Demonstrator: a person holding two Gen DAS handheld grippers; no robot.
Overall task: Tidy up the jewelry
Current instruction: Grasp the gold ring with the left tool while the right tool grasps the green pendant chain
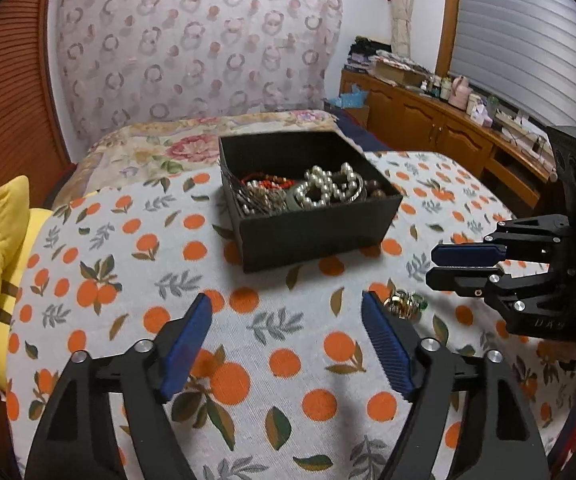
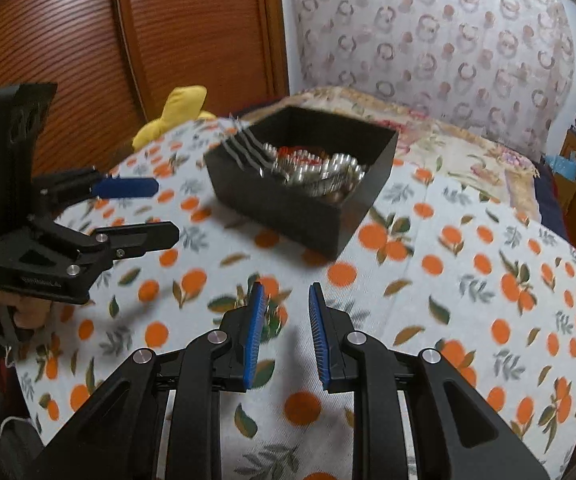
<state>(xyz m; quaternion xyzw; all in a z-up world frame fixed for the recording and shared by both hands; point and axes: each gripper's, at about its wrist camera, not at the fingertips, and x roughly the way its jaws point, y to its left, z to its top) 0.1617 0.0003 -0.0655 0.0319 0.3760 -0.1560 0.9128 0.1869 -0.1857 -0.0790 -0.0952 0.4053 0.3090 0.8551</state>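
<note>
A black open box (image 1: 320, 232) stands on the orange-print cloth and holds pearl and red bead jewelry (image 1: 324, 190); it also shows in the right wrist view (image 2: 288, 212). A small gold and green jewelry piece (image 1: 406, 303) lies loose on the cloth in front of the box. My left gripper (image 1: 288, 312) is open and empty, with the piece just outside its right finger. My right gripper (image 2: 285, 300) is open a little above the cloth, with the piece (image 2: 273, 316) by its left finger. From the left wrist view the right gripper (image 1: 434, 266) looks narrowly open.
The cloth (image 1: 288, 360) covers a round-edged table. A yellow plush toy (image 1: 5, 264) sits at its left edge. A floral bed (image 1: 159, 148) lies behind the box. A wooden cabinet (image 1: 448, 128) with small items runs along the right wall.
</note>
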